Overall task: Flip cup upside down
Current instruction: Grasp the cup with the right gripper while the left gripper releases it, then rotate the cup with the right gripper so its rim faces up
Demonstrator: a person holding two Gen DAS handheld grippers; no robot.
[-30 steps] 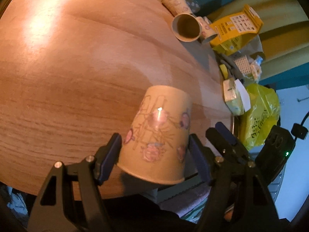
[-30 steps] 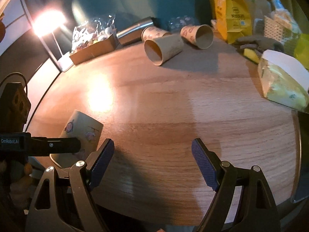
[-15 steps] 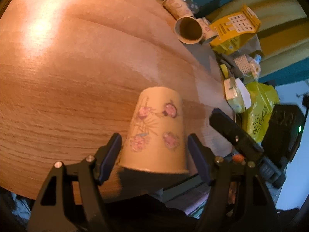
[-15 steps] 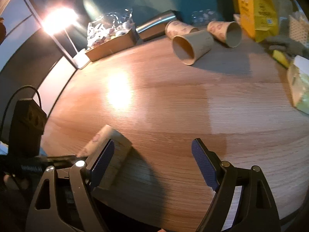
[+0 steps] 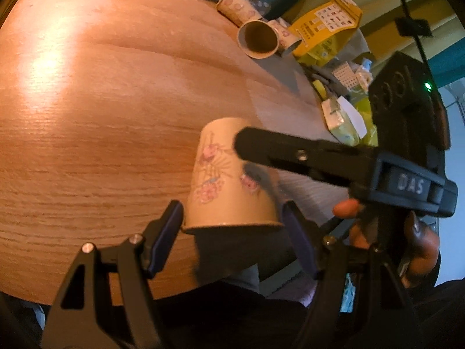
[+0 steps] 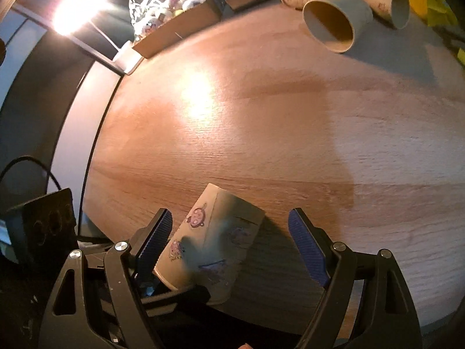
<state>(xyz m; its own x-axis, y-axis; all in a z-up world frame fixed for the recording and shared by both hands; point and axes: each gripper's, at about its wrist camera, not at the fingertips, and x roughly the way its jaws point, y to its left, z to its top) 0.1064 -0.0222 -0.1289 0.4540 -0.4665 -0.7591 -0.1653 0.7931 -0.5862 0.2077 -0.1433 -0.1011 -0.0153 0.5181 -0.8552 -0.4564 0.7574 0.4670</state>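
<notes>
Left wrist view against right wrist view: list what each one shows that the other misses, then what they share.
Only the left wrist view shows the hand that holds the right gripper, and a white-labelled packet at the table's far edge. Only the right wrist view shows the bright lamp glare and the cardboard box of wrapped sweets. Both show the paper cup mouth-down between the left gripper pads, the wooden table, and the spare cups lying on their sides.
</notes>
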